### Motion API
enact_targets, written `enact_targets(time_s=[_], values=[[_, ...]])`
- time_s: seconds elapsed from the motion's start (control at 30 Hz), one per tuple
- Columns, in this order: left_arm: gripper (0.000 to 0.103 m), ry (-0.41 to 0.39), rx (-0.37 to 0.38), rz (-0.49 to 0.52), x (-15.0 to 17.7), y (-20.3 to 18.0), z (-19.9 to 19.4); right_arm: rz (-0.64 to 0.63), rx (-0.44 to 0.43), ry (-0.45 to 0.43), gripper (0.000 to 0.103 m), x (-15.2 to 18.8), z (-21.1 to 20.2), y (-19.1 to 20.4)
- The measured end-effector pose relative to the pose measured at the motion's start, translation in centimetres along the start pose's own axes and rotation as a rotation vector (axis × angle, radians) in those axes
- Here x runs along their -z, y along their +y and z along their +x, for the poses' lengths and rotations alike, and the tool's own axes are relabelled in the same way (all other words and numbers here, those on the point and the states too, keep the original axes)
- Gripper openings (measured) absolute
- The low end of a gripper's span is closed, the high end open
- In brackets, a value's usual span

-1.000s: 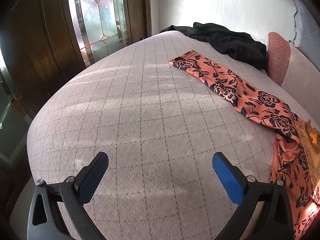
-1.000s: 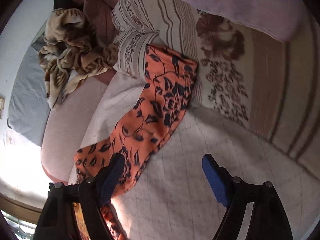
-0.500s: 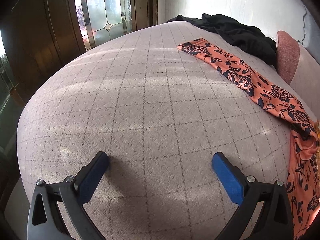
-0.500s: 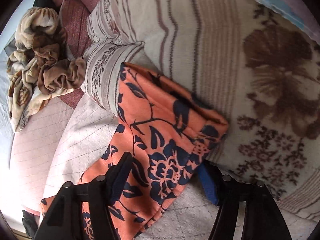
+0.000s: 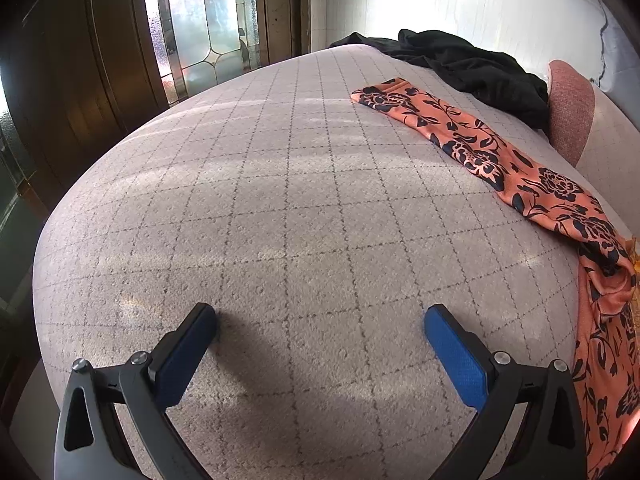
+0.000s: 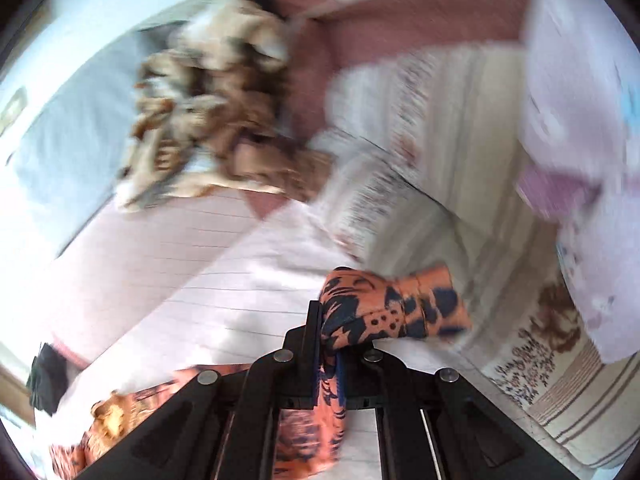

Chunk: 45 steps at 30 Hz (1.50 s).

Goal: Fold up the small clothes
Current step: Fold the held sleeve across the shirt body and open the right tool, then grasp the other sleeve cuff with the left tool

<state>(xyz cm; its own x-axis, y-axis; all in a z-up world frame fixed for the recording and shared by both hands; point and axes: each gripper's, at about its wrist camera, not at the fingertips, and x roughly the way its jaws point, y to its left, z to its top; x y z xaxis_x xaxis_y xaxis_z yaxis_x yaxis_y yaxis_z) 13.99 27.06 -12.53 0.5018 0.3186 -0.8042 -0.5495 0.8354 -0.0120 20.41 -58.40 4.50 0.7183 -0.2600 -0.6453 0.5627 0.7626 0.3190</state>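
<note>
An orange garment with a dark floral print (image 5: 480, 148) lies stretched along the right side of the bed; its near part bunches at the right edge. My left gripper (image 5: 320, 322) is open and empty, low over the bed cover, left of the garment. In the blurred right wrist view my right gripper (image 6: 330, 330) is shut on one end of the orange garment (image 6: 384, 308), lifted off the bed; the cloth hangs down between the jaws.
A grey checked bed cover (image 5: 280, 200) fills the left wrist view. A black garment (image 5: 472, 68) lies at the far end by a pink pillow (image 5: 568, 108). A brown patterned blanket (image 6: 212, 120) and striped bedding (image 6: 440, 120) lie beyond my right gripper.
My right gripper closed on the end of the orange garment and lifted it; the view swung quickly. My left gripper dropped a little closer to the bed.
</note>
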Motion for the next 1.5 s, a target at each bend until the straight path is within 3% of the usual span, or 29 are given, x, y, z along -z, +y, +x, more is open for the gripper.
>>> enact_targets(time_s=[0.2,0.37,0.47,0.6,0.7,0.8,0.83,0.9,1.1,1.2,1.33,1.43,1.5], values=[[0.103,0.004,0.015,-0.003,-0.1,0.2,0.0,-0.201,-0.254,-0.055,0.006,2.6,-6.0,14.0],[0.103,0.006,0.003,0.000,-0.1,0.1,0.1,-0.311,-0.501,-0.010,0.006,10.4,-9.2,24.4],[0.103,0.005,-0.003,0.001,-0.2,0.0,0.3,-0.385,-0.590,0.063,0.006,16.7,-8.7,29.4],[0.103,0.003,-0.006,0.001,-0.2,0.0,0.4,-0.473,-0.604,0.243,0.007,25.2,-4.2,33.7],[0.103,0.002,-0.008,0.001,-0.2,-0.1,0.4,-0.474,-0.570,0.364,0.010,29.9,-1.3,32.4],[0.103,0.002,-0.017,0.000,-0.2,-0.2,0.4,-0.494,-0.536,0.428,0.033,31.7,0.4,30.0],[0.103,0.001,-0.018,0.000,-0.2,-0.2,0.4,-0.489,-0.536,0.433,0.058,31.6,0.7,29.2],[0.103,0.002,-0.017,0.000,-0.2,-0.2,0.4,-0.452,-0.553,0.406,0.086,30.7,0.5,27.7],[0.103,0.009,-0.003,0.006,-0.4,0.0,0.0,-0.317,-0.634,0.421,0.086,27.6,0.5,25.2],[0.103,-0.075,-0.006,0.019,-0.6,-0.2,-2.4,-0.237,-0.679,0.447,0.086,27.1,0.9,23.5],[0.103,-0.275,0.005,0.270,0.8,-5.3,-9.4,-0.148,-0.717,0.430,0.086,26.5,0.7,19.9],[0.103,-0.316,0.115,0.519,3.0,-12.4,-13.7,-0.132,-0.716,0.406,0.086,25.9,0.4,17.5],[0.103,-0.300,0.194,0.658,4.4,-17.7,-15.2,-0.117,-0.726,0.392,0.086,25.6,0.3,16.2]])
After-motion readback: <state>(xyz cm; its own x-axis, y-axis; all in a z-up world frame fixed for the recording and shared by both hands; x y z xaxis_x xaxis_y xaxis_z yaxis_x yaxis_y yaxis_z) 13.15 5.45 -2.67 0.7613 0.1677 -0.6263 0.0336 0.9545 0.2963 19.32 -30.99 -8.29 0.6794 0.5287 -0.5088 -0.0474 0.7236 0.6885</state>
